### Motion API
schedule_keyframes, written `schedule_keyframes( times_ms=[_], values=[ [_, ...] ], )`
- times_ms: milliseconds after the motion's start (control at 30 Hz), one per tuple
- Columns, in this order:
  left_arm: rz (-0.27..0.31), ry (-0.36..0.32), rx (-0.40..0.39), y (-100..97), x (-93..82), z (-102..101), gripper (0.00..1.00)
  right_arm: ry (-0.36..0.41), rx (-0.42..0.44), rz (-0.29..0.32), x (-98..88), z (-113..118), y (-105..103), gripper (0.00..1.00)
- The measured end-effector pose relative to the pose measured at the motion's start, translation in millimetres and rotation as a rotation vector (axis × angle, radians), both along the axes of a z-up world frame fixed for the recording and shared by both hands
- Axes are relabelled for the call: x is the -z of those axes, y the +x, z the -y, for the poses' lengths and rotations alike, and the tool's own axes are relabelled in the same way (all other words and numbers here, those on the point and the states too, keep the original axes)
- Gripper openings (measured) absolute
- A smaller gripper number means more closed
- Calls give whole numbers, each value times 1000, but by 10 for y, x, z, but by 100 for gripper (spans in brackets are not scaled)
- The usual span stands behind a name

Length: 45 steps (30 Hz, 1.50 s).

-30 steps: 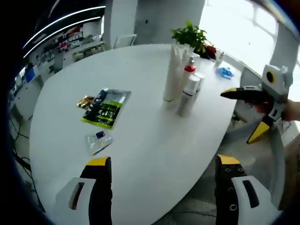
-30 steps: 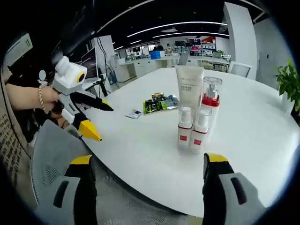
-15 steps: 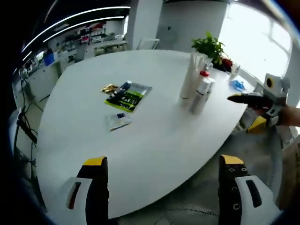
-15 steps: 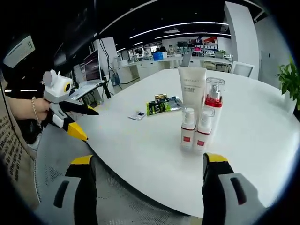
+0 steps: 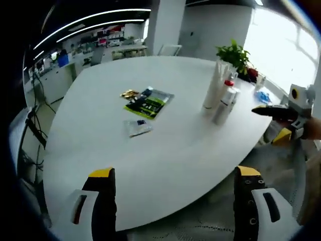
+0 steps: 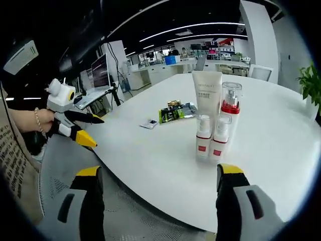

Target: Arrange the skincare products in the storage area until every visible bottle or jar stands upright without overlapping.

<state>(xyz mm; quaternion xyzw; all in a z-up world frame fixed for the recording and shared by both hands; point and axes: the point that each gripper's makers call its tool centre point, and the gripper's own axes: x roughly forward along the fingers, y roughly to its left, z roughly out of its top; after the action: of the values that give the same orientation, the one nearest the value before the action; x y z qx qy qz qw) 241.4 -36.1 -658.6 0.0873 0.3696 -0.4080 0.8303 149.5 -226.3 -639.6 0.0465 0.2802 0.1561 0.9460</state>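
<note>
This was an open-plan office. Long strip lights (image 6: 190, 31) ran across a dark ceiling, rows of desks (image 6: 165, 68) with a monitor (image 6: 100, 70) stood in the background, and mesh office chairs (image 6: 60, 170) were drawn up to a big white meeting surface (image 5: 165, 150) beside a potted plant (image 5: 235, 54) and a bright window (image 5: 281, 45).

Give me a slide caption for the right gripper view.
Four skincare containers stand upright, clustered on the white table, both open tongs held off its edge.
</note>
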Motion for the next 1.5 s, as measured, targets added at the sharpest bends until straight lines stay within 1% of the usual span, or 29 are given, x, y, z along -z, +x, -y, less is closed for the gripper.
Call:
schedule_keyframes(
  times_ms=[367, 600, 700, 800, 967, 1167, 1500],
  values=[
    [-23, 23, 7, 45, 56, 13, 97, 16, 10, -1, -4, 10, 0, 94],
    [-33, 38, 16, 120, 93, 45, 97, 19, 28, 0, -7, 38, 6, 93],
    [-37, 38, 13, 203, 95, 73, 97, 20, 29, -7, 1, 41, 6, 93],
    [-35, 39, 20, 268, 80, 127, 97, 15, 26, -10, 8, 39, 6, 94],
    [-32, 58, 61, 341, 83, 220, 97, 3, 41, -7, 6, 67, 9, 94],
    [-36, 76, 102, 455, 126, 344, 97, -2, 59, -7, 8, 101, 20, 94],
    [-40, 126, 190, 742, 255, 618, 97, -16, 98, -9, 15, 171, 30, 94]
  ],
)
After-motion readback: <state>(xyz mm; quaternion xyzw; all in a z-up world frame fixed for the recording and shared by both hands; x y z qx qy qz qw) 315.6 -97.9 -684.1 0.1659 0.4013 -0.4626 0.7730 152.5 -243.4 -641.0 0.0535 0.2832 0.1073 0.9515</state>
